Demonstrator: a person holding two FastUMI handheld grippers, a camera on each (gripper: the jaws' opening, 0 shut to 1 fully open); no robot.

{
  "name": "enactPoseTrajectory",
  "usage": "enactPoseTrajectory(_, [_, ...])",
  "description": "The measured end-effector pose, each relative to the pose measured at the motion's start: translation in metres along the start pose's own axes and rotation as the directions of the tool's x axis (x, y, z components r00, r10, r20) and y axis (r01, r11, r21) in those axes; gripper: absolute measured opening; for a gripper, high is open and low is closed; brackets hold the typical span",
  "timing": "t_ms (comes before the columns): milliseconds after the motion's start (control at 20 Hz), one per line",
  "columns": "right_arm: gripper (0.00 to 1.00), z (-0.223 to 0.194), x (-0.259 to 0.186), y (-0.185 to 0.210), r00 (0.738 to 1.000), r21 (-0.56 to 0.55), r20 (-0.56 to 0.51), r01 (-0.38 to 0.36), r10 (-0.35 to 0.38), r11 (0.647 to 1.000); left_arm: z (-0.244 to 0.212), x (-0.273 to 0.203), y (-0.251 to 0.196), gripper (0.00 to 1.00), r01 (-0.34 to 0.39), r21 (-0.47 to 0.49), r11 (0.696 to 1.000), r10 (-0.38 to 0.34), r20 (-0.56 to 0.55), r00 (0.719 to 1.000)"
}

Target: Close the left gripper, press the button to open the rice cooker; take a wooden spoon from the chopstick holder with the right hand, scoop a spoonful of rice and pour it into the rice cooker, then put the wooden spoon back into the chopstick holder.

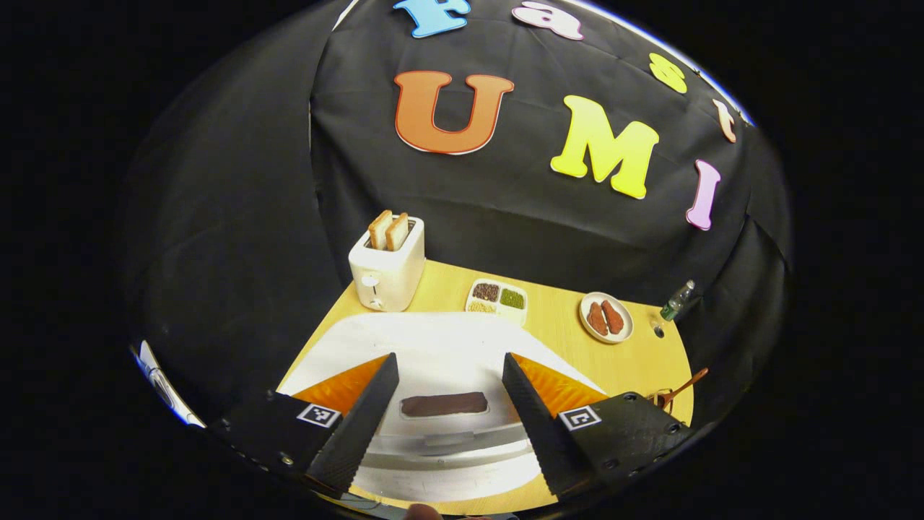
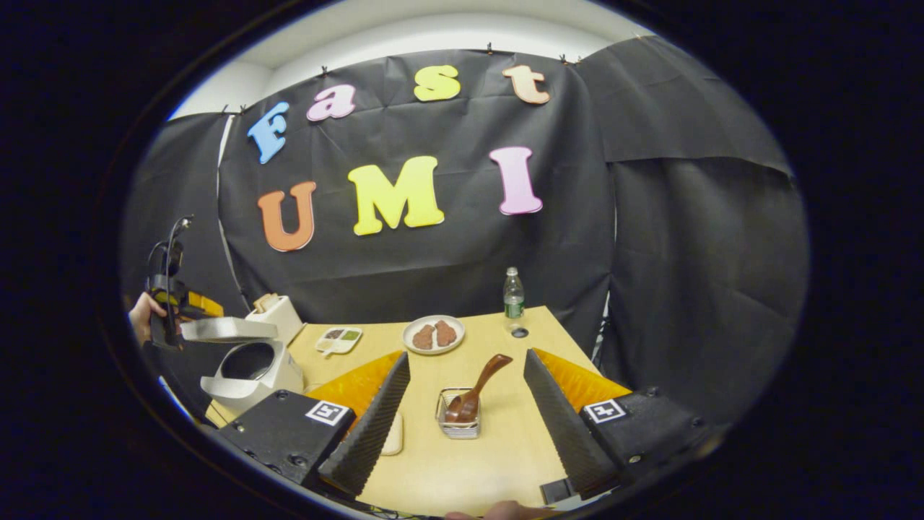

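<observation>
The left gripper [image 1: 447, 404] hangs over the white rice cooker [image 1: 447, 347], jaws apart and empty — in the right gripper view the cooker [image 2: 249, 368] sits at nine o'clock with its lid raised. The right gripper [image 2: 465, 404] has its jaws spread wide, nothing between them; at twelve o'clock from them the wooden spoon [image 2: 478, 386] leans in the chopstick holder [image 2: 458, 427] — with a plate [image 2: 433, 334] and bottle [image 2: 513, 295] farther off on the table [image 2: 498, 448].
</observation>
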State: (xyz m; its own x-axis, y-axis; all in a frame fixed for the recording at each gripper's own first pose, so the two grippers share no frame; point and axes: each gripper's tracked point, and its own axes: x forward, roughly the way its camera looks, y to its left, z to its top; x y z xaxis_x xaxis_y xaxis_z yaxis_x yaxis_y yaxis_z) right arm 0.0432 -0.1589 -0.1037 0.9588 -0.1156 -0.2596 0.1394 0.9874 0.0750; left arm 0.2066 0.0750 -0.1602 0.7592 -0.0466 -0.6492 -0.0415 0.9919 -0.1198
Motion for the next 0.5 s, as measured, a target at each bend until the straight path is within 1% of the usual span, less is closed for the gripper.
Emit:
enactPoseTrajectory(250, [1.0,-0.006,0.003,0.016,0.999,0.004,-0.011,-0.044,0.044,0.999,-0.048,-0.006,-0.003,0.95,0.017,-0.089,0.996,-0.025,-0.093,0.995])
enactPoseTrajectory(500, [1.0,-0.015,0.002,0.016,0.998,0.019,-0.025,-0.053,0.053,0.998,-0.075,-0.005,-0.002,0.95,0.014,-0.085,0.996,-0.026,-0.135,0.991])
